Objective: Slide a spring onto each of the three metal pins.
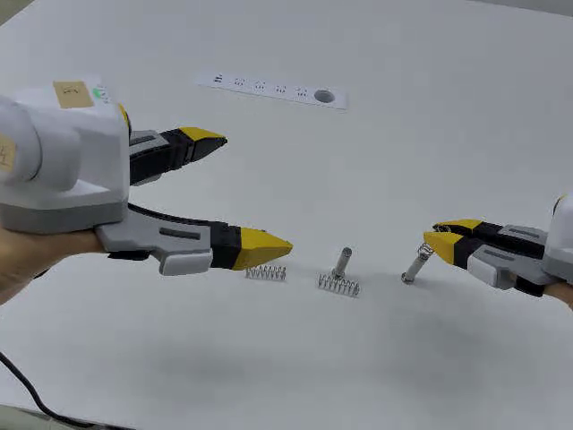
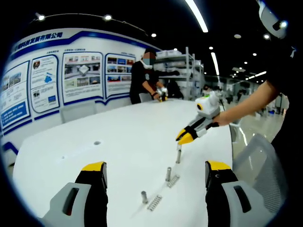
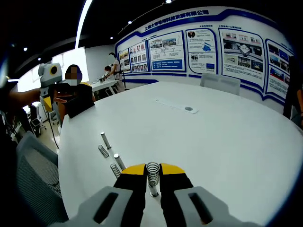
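Right gripper [image 3: 152, 169]: closed narrow on a spring [image 3: 152, 176], which is pinched between the yellow tips.
Spring axis: the coil's open end faces you in the right gripper view, and its long axis runs down to the pin beneath.
Right pin [image 1: 414, 269]: stands on the table [image 1: 430, 116] directly under the held spring. Its top seems to sit just inside the coil, and its foot shows below the jaws.
Coming move: as a judgement, press down along the pin's axis, straight toward the table, then release.
Left gripper [image 1: 258, 192]: jaws spread wide, holding nothing, hovering over the table.
Middle pin [image 1: 342, 262]: upright and bare, with a loose spring [image 1: 338, 286] lying flat just beside its foot.
Left spring [image 1: 266, 272]: lies flat just under your left gripper's lower tip — the third pin [image 2: 144, 197] stands next to it.
Nearer hand: your left is closer to both loose springs — your right is occupied.
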A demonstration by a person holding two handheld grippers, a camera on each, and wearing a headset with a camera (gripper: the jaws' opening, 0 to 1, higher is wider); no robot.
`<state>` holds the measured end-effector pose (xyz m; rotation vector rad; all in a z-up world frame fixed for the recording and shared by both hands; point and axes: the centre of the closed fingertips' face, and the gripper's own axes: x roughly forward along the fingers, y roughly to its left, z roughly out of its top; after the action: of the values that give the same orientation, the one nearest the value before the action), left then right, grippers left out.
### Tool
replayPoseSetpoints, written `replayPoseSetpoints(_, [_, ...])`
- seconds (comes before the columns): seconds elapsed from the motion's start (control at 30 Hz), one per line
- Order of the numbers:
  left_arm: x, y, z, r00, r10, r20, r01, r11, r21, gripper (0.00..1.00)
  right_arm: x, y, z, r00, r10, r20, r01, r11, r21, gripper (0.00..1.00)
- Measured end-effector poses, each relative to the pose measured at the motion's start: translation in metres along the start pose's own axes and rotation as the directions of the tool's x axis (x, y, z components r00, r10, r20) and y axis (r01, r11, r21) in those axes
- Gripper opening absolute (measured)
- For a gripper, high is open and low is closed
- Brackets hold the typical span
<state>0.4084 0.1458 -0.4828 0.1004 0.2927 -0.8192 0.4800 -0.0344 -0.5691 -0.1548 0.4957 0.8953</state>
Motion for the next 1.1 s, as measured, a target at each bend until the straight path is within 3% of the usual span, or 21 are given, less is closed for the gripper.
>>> replayPoseSetpoints(0.27, [0.000,-0.001,-0.003,1.0000,-0.001,-0.007,0.001,1.000,-0.010,0.89,-0.003,0.008,-0.002,0.9997,0.014,-0.020,-0.015,1.000,-0.018,0.11])
replayPoseSetpoints(0.63, [-0.003,-0.001,-0.007,0.9996,0.005,-0.027,-0.005,1.000,-0.018,0.92,0.002,0.004,-0.005,0.9996,0.006,-0.028,-0.007,1.000,-0.023,0.11])
replayPoseSetpoints(0.9, [-0.005,0.002,-0.005,0.9997,0.016,-0.018,-0.016,1.000,-0.026,0.93,0.008,0.003,-0.018,0.9990,0.004,-0.045,-0.005,1.000,-0.018,0.11])
replayPoseSetpoints(1.1, [-0.007,0.001,-0.008,0.9992,0.014,-0.037,-0.015,1.000,-0.027,0.93,0.014,0.003,-0.030,0.9987,-0.006,-0.050,0.006,1.000,-0.001,0.11])
